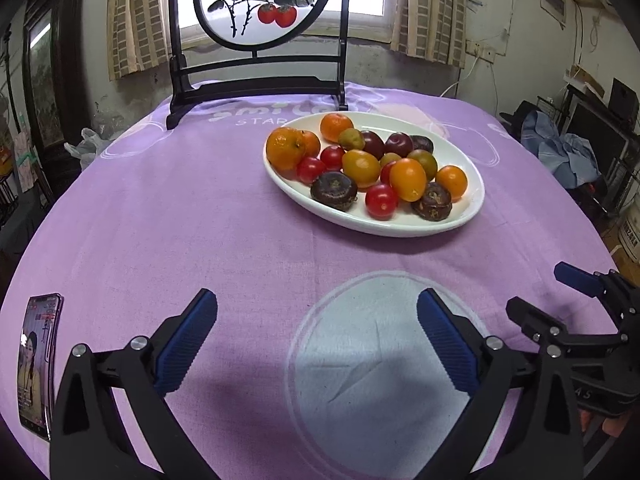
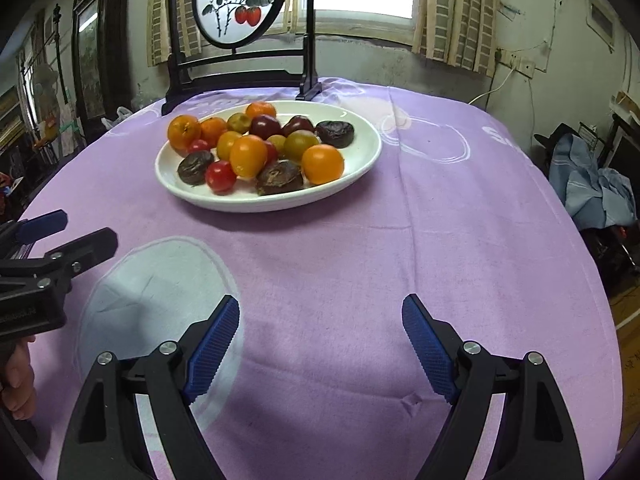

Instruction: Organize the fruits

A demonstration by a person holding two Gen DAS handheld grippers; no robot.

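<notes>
Two grippers low over a round table with a purple cloth (image 1: 180, 220). Left gripper (image 1: 318, 304) wide apart, blue pads (image 1: 188, 344) bare, nothing between them, only cloth and a pale round patch (image 1: 372, 360) underneath. Right gripper (image 2: 320, 308) wide apart too, nothing held, purple cloth beneath. Both well short of the fruit. On the far half of the table, a white oval plate (image 1: 400, 228) full of fruits (image 1: 372, 164), all piled close and touching. At the left end of the plate, big orange tangerines (image 1: 285, 154). Mixed in, small red tomatoes (image 1: 381, 200), egg-shaped orange and yellow ones (image 1: 408, 179), dark purple plums (image 1: 398, 144), and dark brown wrinkly ones (image 1: 334, 191) near the front rim. Behind the plate, a black wooden stand (image 1: 256, 92) with a round picture of two red fruits on a branch. At the left table edge, a phone (image 1: 36, 364) flat on the cloth, screen lit. Beyond the table, a window with curtains (image 1: 136, 16), and blue clothes (image 2: 592, 184) heaped off to the right.
</notes>
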